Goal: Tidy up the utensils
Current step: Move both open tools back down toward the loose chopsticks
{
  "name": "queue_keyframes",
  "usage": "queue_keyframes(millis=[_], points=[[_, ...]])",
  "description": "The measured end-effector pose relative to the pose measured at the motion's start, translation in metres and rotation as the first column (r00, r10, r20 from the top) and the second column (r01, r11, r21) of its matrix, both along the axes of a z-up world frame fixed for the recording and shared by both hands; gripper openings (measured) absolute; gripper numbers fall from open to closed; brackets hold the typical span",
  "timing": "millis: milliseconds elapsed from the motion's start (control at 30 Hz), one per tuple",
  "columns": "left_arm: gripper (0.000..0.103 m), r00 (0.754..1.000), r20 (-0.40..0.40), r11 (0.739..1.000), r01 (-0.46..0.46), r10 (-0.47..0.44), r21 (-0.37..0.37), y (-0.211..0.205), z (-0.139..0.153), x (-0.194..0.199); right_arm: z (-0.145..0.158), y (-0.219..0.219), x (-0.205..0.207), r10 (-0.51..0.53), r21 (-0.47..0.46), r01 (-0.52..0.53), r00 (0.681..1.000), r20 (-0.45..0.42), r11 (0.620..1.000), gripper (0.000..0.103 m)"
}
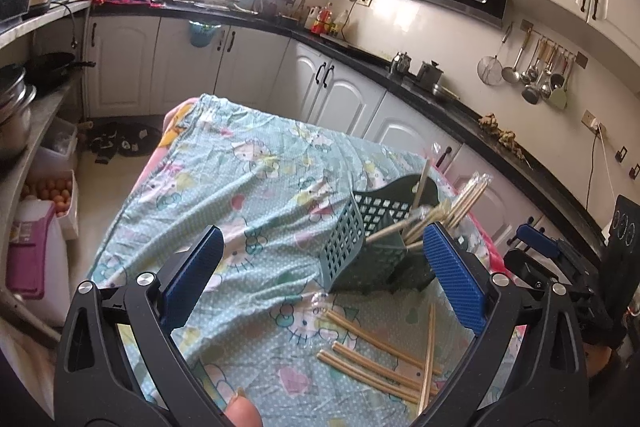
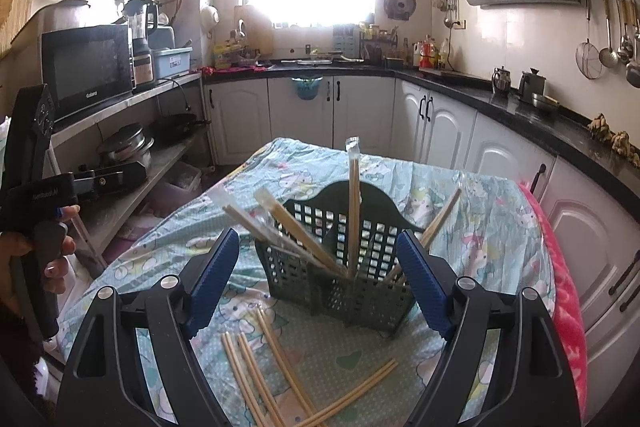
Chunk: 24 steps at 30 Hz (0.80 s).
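Observation:
A dark green lattice utensil basket stands on a table under a Hello Kitty cloth. Several wrapped chopsticks stand in it, leaning outward. Several bare bamboo chopsticks lie loose on the cloth in front of it. My left gripper is open and empty, above the cloth to the basket's left. My right gripper is open and empty, its blue fingers on either side of the basket's near face, above the loose chopsticks.
Kitchen counters with white cabinets run behind and to the right of the table. A shelf with a microwave and pans stands left. A pink blanket hangs off the table's right edge. The other gripper shows in the right wrist view.

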<state>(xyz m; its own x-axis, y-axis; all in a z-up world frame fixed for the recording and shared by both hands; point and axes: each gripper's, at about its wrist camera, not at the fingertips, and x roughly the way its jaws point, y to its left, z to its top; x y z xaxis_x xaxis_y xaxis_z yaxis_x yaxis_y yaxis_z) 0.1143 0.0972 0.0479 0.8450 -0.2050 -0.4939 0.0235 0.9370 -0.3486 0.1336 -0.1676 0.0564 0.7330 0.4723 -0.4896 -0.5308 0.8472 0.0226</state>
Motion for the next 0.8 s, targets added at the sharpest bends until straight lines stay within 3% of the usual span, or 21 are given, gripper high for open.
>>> queue_keyframes(millis=[800], points=[[0.092,0.986,-0.152,0.996,0.077,-0.070,0.045,-0.044,-0.063,-0.006,-0.053,-0.025,-0.008,-0.058,-0.053,0.053,0.992,-0.111,0.997,0.078]])
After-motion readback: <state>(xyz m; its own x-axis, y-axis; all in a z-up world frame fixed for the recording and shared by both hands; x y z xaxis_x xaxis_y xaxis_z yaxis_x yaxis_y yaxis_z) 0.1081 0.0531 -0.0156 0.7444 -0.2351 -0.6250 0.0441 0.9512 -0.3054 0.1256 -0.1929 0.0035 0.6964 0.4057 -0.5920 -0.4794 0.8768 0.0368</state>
